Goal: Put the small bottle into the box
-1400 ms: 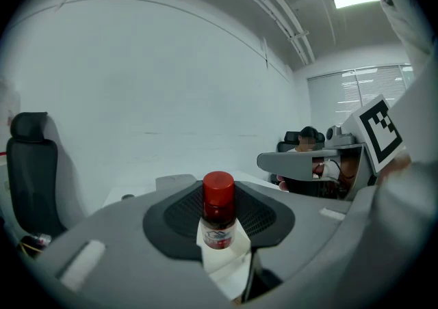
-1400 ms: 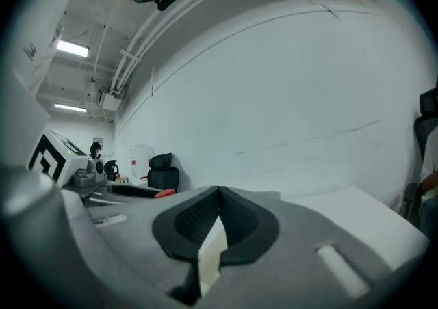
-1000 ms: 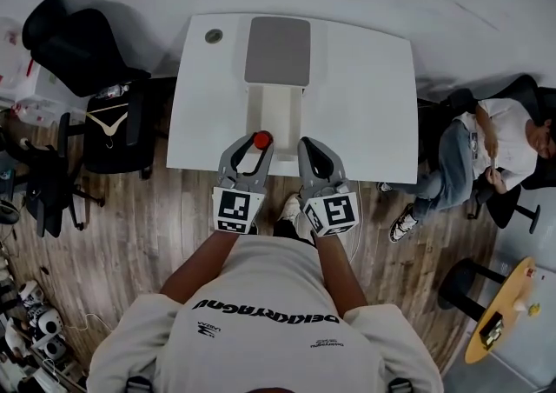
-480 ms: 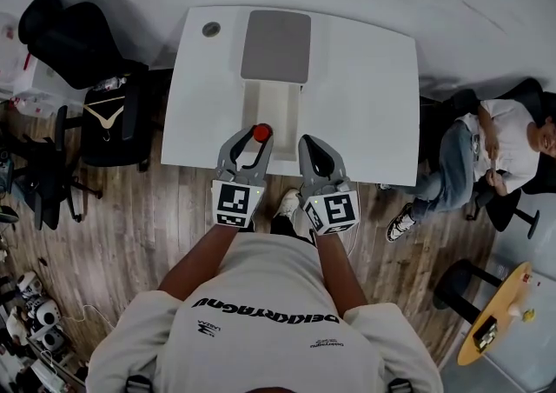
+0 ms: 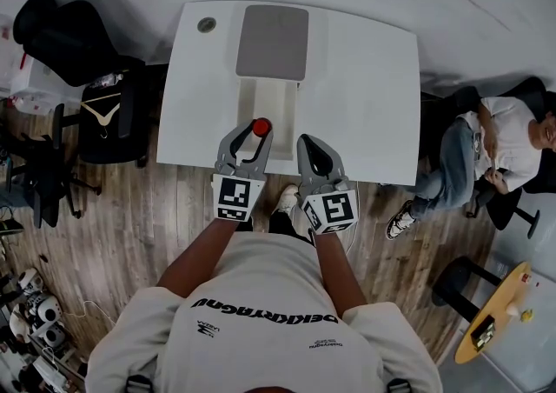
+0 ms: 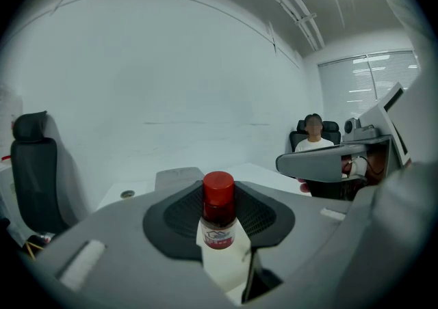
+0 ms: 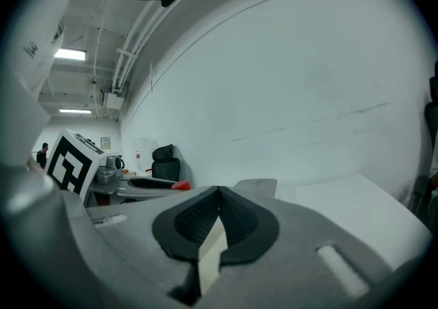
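In the head view my left gripper (image 5: 252, 135) is shut on the small bottle (image 5: 261, 127), which has a red cap, at the near end of the open white box (image 5: 271, 103). The box's grey lid (image 5: 272, 42) lies flipped back beyond it on the white table (image 5: 365, 96). The left gripper view shows the bottle (image 6: 219, 213) upright between the dark pads (image 6: 179, 217), with the grey lid (image 6: 176, 178) behind. My right gripper (image 5: 311, 149) hovers beside the box's near right corner. Its jaws (image 7: 217, 215) are shut with nothing between them.
A round grommet (image 5: 206, 24) sits in the table's far left corner. Black office chairs (image 5: 82, 52) stand left of the table. A person (image 5: 495, 148) sits to the right. A small yellow round table (image 5: 499, 313) is at the lower right, on the wooden floor.
Both grippers have edged a little forward over the table's near edge, and the bottle has come closer to the box. The jaws have not changed.
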